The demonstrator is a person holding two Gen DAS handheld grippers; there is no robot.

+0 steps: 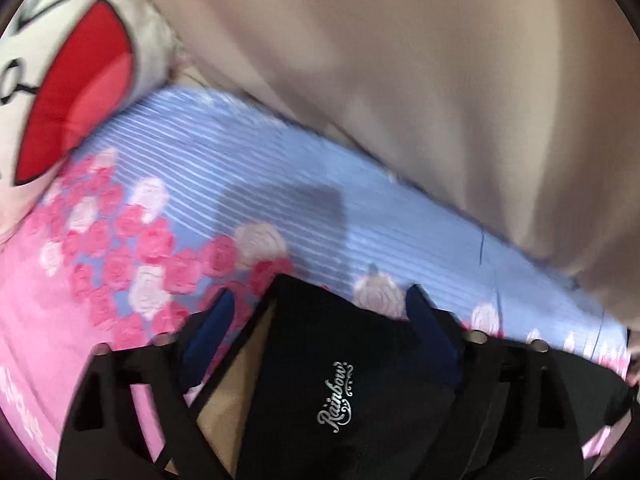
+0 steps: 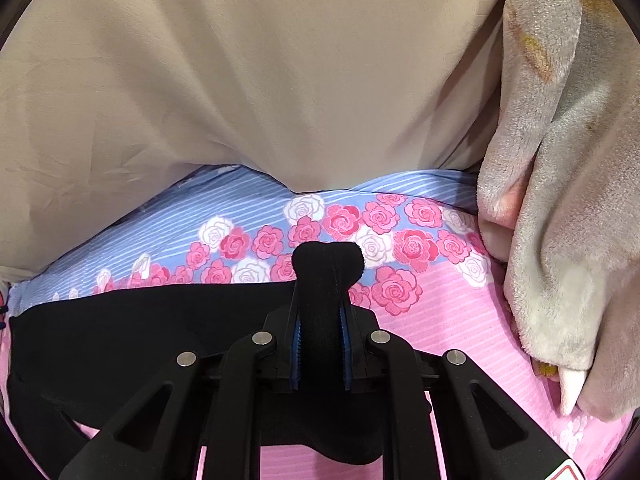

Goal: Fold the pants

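The pants [image 2: 132, 340] are soft, matte black fabric, lying on the rose-printed sheet [image 2: 452, 320] across the lower left of your right wrist view. Your right gripper [image 2: 322, 320] pinches a bunched fold of them, which pokes up as a rounded nub between the blue pads [image 2: 296, 344]. In the left wrist view the pants [image 1: 340, 380] show a silver "Rainbow" script, and your left gripper [image 1: 320, 312] stands spread, the cloth lying loose between its fingers [image 1: 216, 320]. Smooth beige fabric [image 2: 256, 80] fills the top of both views. A fuzzy grey blanket [image 2: 560, 200] crowds the right edge; open pink sheet lies beside it.
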